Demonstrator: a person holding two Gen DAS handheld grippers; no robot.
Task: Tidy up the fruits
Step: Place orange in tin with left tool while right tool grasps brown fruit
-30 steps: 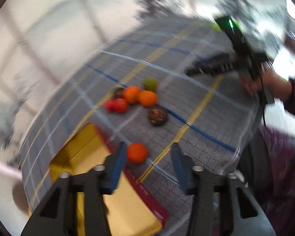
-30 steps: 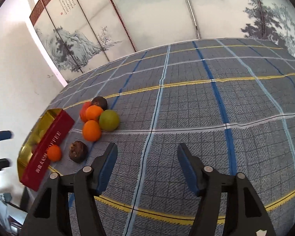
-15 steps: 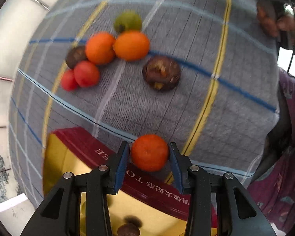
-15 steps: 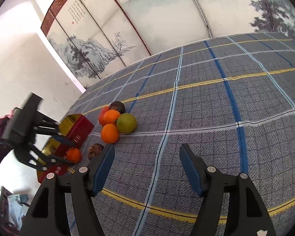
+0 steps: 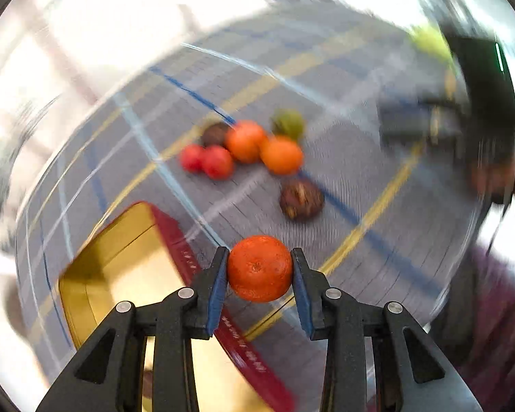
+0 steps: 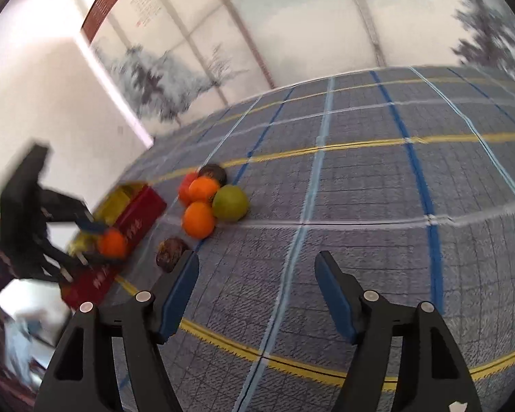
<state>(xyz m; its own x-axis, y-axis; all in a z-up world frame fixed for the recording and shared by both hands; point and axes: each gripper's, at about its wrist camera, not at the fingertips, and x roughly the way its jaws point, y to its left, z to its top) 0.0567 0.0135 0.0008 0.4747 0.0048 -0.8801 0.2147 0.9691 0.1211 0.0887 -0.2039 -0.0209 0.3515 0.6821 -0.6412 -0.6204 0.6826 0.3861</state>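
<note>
A small orange [image 5: 259, 267] sits pinched between the blue pads of the left gripper [image 5: 259, 271], lifted clear of the plaid tablecloth [image 5: 360, 178] and hanging above the near red wall of an open tin box [image 5: 175, 237] with a gold interior. The box stands by the table's left edge as the person faces it; from the right wrist camera the same orange [image 6: 111, 243] shows in front of the box's red side [image 6: 140, 214], gripped by the left tongs [image 6: 96, 240].

The right gripper [image 6: 255, 295] hovers over the cloth with its jaws spread wide and nothing between them.

Toward the middle of the table the remaining fruit lies in a loose cluster: two oranges [image 6: 199, 219] touching each other, a green fruit [image 6: 230, 202] pressed against them, two red fruits [image 5: 209, 161] side by side, and a dark round fruit [image 6: 213, 172] at the cluster's far side. Another dark brown fruit [image 5: 301, 199] lies apart from the cluster, between it and the box.

The left wrist view is heavily blurred; a painted screen [image 6: 243, 34] lines the wall beyond the table's far edge.
</note>
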